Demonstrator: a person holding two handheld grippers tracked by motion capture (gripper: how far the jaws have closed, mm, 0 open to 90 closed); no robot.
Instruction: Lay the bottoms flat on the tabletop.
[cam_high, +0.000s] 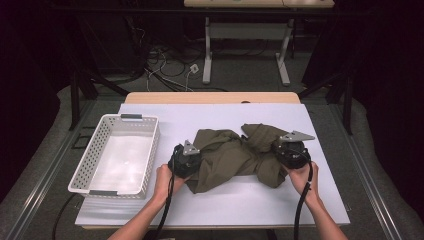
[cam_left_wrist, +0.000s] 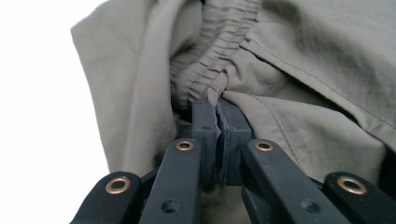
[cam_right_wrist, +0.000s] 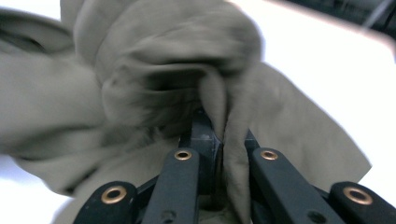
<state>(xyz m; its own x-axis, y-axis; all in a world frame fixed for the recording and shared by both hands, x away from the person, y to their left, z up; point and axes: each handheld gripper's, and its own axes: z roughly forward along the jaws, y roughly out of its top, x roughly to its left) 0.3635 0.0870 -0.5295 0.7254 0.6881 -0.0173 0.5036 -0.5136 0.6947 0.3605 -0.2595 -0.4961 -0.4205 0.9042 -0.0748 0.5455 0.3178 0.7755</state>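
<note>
White table (cam_high: 225, 200) carries an olive garment (cam_high: 235, 155) bunched at its middle, my left claw (cam_high: 187, 162) and right claw (cam_high: 289, 150) at its two ends, a white basket (cam_high: 145, 150) just beside; bare room lies near me. Left gripper view: my left claw (cam_left_wrist: 217, 109) pinches the elastic waistband (cam_left_wrist: 224, 46). Right gripper view, blurred: my right claw (cam_right_wrist: 219, 135) clamps a fold. No writing reads.

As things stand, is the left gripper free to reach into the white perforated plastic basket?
Probably not yet. The left gripper is shut on the gathered waistband of the olive-green fabric garment, which the right gripper also clamps. The white perforated plastic basket stands unobstructed beside it.
</note>
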